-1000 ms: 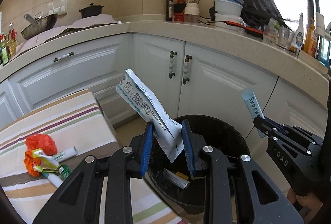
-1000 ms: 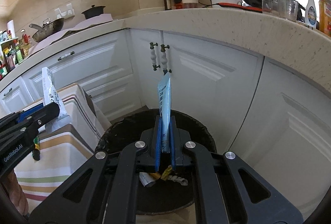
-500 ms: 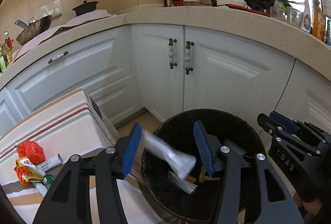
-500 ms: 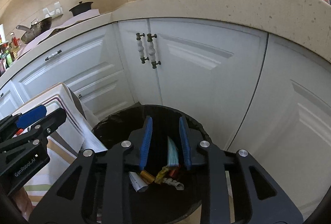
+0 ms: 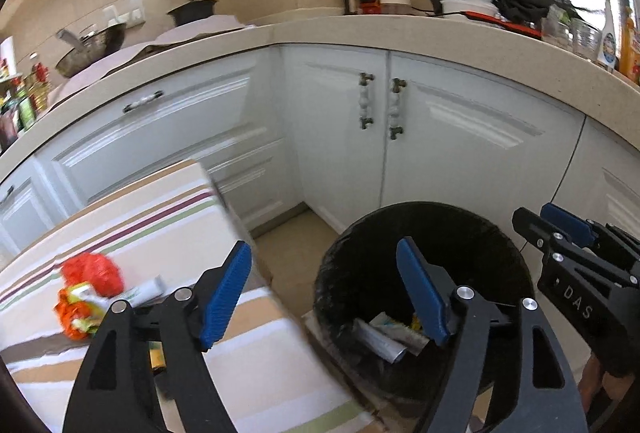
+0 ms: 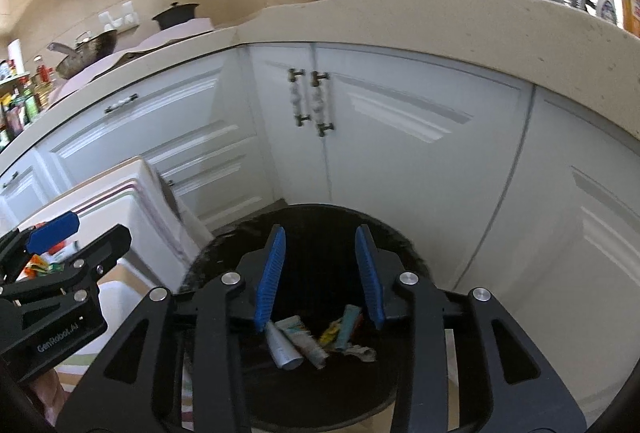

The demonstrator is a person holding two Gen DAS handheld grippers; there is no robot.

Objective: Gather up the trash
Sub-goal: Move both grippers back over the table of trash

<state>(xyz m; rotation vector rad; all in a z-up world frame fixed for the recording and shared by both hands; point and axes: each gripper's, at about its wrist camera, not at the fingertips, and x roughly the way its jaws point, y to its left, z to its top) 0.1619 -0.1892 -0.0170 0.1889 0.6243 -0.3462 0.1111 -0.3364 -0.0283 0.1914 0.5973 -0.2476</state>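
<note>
Both grippers have let go since a second ago: the white packet that stood between the left fingers and the blue sachet pinched in the right now lie in the bin (image 6: 224, 253) with the other trash (image 6: 320, 337). Left gripper (image 5: 324, 297) has its blue pads spread wide with nothing between them; it has swung left, so one finger sits over the striped cloth (image 5: 168, 217) and the other over the bin's mouth. Right gripper (image 6: 320, 273) hangs over the bin, its pads parted about halfway and empty. At the bin's bottom lie a grey-white tube, a crumpled white wrapper, a pale blue sachet and yellow scraps, all touching in a loose heap. On the cloth, left of the bin, a red-orange wrapper cluster (image 5: 86, 293) and a small white tube (image 5: 148, 291) lie just beside each other, near the left finger. White cabinets (image 5: 400, 153) stand behind the bin.
</note>
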